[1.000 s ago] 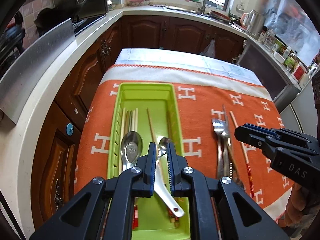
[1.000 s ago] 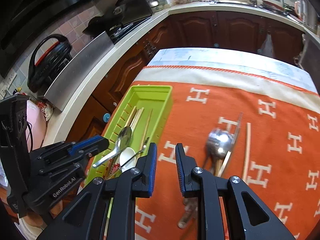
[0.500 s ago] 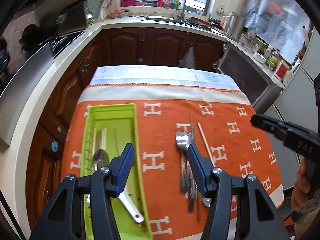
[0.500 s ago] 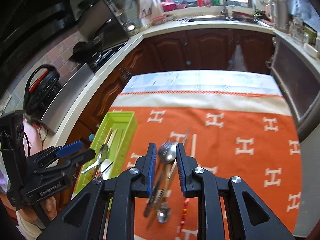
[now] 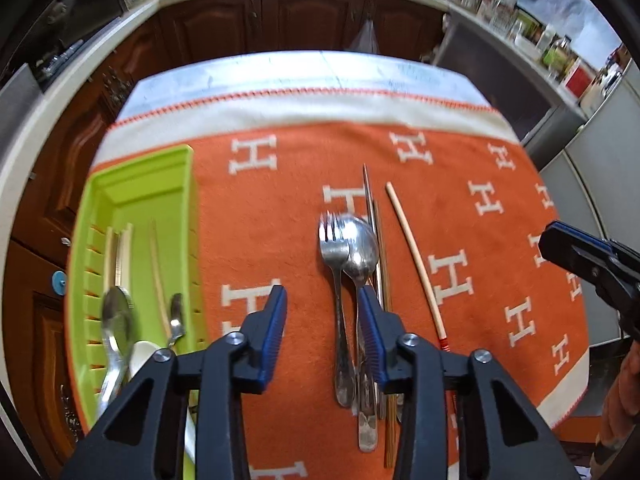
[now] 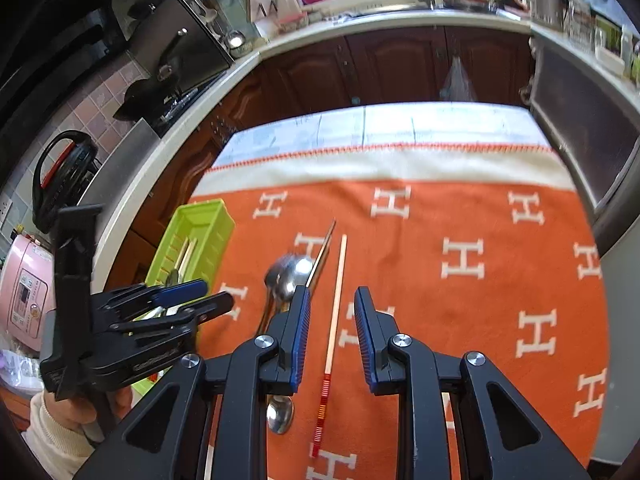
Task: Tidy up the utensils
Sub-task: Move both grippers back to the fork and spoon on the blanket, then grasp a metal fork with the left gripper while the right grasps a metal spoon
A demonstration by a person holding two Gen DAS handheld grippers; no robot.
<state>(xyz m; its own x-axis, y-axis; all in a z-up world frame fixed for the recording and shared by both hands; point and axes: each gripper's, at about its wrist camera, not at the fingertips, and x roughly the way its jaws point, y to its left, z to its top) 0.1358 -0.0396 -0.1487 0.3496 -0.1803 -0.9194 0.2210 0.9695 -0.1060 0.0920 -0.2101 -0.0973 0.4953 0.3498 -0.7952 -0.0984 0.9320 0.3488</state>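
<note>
A green utensil tray (image 5: 140, 184) lies at the left of the orange cloth; it also shows in the right wrist view (image 6: 200, 224). It holds spoons (image 5: 116, 316) and chopsticks. On the cloth lie a steel fork (image 5: 334, 256), a steel spoon (image 5: 360, 248), dark chopsticks and a pale chopstick with a red striped end (image 5: 416, 260). My left gripper (image 5: 322, 316) is open and empty, hovering over the fork and spoon handles. My right gripper (image 6: 330, 320) is open and empty above the pale chopstick (image 6: 336, 300).
The orange cloth with white H marks (image 5: 480, 200) covers a small table (image 6: 380, 120). Dark wood cabinets and a white counter (image 6: 360, 20) curve round the far and left sides. A stove (image 6: 172, 108) and a pink cooker (image 6: 24, 292) stand at the left.
My left gripper has opened and moved right from the tray to over the fork and spoon. My right gripper has opened wider and now straddles the pale chopstick.
</note>
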